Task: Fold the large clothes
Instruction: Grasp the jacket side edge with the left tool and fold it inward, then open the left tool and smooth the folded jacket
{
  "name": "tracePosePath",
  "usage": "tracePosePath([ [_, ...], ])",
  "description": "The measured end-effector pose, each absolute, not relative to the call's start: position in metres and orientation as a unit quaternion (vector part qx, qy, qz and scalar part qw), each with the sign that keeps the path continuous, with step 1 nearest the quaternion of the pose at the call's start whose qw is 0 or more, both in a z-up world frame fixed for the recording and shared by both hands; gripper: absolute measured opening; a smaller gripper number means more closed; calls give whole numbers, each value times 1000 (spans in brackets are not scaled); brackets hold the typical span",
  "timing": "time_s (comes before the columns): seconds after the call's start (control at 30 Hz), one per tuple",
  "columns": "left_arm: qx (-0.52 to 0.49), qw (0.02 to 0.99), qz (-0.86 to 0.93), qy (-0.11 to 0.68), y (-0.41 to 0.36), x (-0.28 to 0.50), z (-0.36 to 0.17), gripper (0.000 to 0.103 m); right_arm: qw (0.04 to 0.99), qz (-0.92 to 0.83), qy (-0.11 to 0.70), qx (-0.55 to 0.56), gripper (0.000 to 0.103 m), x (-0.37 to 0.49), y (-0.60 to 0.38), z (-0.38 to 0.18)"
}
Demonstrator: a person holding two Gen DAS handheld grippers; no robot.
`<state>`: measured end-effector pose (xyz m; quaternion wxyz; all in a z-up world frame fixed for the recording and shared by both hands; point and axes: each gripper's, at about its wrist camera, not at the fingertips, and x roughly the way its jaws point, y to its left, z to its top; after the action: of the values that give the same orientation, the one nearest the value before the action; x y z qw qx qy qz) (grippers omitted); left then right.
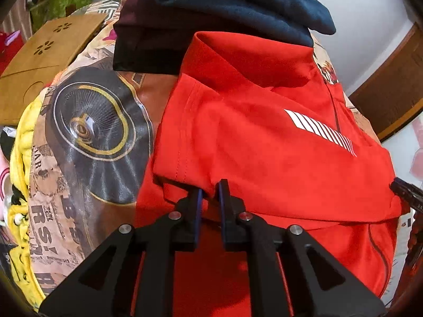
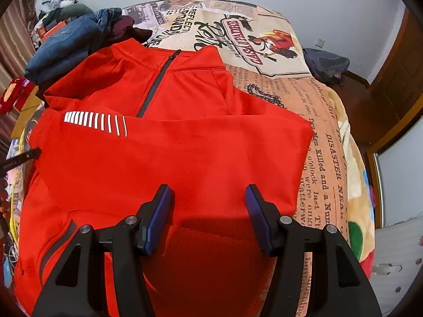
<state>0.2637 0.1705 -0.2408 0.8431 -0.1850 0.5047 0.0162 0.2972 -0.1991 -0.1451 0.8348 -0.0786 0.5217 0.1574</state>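
A red zip-neck top (image 1: 264,142) lies on the printed bedspread (image 1: 87,121), its sleeves folded across the chest, white stripes showing. My left gripper (image 1: 210,189) is shut on the red top's folded sleeve edge at the garment's left side. In the right wrist view the same red top (image 2: 169,158) fills the middle, with its dark zip (image 2: 156,84) at the collar. My right gripper (image 2: 208,198) is open and empty, its blue pads just above the red fabric near the lower hem. The left gripper's tip also shows in the right wrist view (image 2: 23,155).
Folded dark maroon (image 1: 148,39) and navy (image 1: 238,0) garments lie stacked beyond the red top. A yellow garment (image 1: 21,158) lies at the bed's left edge. A cardboard box (image 1: 45,52) stands left. The bedspread (image 2: 317,121) continues right; a door (image 2: 391,79) stands beyond.
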Motion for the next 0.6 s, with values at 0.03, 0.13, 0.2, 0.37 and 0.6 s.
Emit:
tracePosePath([
  [0.03,-184,844,18,503,170,265,-239,11,835,158,521,-75,54,297,-201,-143],
  [0.13,-167,857,32,486,167,264,-224,11,841,154,514,-66,54,294,-211,-134],
  [0.2,-146,868,47,472,165,262,-211,11,846,148,508,-60,54,293,-220,-126],
  [0.37,-89,887,80,447,163,260,-180,24,862,129,488,-42,54,293,-246,-104],
  [0.6,-49,913,58,400,149,278,-130,46,880,113,461,-32,54,310,-259,-80],
])
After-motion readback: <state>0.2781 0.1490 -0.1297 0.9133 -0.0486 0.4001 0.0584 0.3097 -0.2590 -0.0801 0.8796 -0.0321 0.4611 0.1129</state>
